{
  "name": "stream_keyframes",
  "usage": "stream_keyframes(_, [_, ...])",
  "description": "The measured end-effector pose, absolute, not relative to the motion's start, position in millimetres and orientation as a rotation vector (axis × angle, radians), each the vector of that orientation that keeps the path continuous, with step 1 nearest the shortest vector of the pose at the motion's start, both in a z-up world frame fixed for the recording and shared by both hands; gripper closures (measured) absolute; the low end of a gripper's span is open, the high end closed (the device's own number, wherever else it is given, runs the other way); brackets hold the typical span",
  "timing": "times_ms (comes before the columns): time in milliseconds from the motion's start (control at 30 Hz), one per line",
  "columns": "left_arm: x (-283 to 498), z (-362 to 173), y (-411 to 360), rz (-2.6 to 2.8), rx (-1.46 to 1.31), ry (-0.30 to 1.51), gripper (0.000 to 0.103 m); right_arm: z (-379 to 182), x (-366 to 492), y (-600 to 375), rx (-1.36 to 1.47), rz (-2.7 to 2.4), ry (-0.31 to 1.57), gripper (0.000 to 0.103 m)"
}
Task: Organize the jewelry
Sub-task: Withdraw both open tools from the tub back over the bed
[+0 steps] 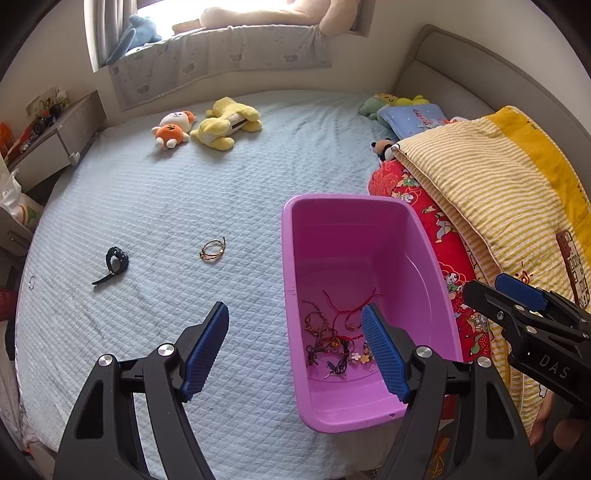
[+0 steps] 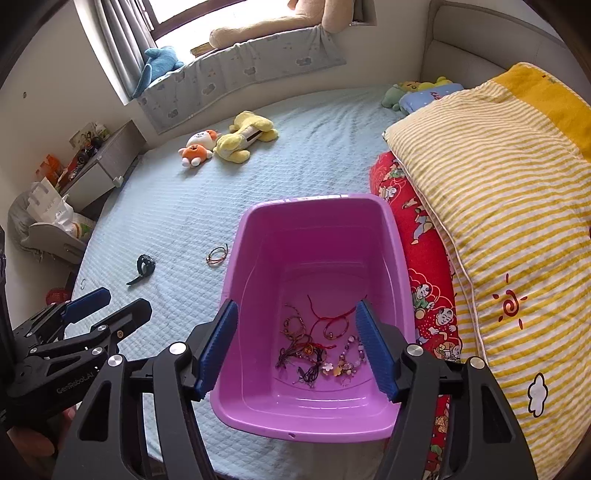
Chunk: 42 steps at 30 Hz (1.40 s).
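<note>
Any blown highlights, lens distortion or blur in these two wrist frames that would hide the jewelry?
Left wrist view: window blown out, fisheye bends the bed edges, dark corner vignette; bracelet and watch on the bed stay sharp. Right wrist view: same window glare and curvature; the jewelry pile in the purple bin is evenly lit, no motion blur.

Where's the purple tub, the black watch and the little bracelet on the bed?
Purple plastic tub (image 2: 255,236), right wrist view, left rim.
Black wristwatch (image 1: 116,260), left wrist view, watch face.
Thin brown bracelet (image 1: 213,251), left wrist view, its loop.
</note>
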<state>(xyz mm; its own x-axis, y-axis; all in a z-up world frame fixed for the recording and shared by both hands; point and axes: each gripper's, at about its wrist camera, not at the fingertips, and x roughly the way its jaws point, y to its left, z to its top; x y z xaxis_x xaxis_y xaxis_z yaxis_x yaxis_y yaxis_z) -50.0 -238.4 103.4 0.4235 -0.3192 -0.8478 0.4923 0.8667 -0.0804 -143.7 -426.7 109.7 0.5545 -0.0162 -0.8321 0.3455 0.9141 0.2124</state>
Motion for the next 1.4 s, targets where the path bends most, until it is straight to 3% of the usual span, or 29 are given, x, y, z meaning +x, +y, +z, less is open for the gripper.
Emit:
stream_keyframes(433, [-64.5, 123.6, -181.2, -0.360, 0.103, 0.990, 0.030, 114.5, -122.7, -382.8, 0.310, -0.048, 0.982, 0.038])
stream_keyframes(1133, [-53.2, 139.5, -20.6, -0.158, 0.006, 0.936, 0.028, 112.2, -75.8, -230.4, 0.195, 0.125, 1.027, 0.036])
stream_keyframes(1400, [-21.4, 121.1, 70.2, -0.214, 0.018, 0.951, 0.020, 96.1, -60.3, -147.7, 0.229, 0.043, 1.055, 0.033])
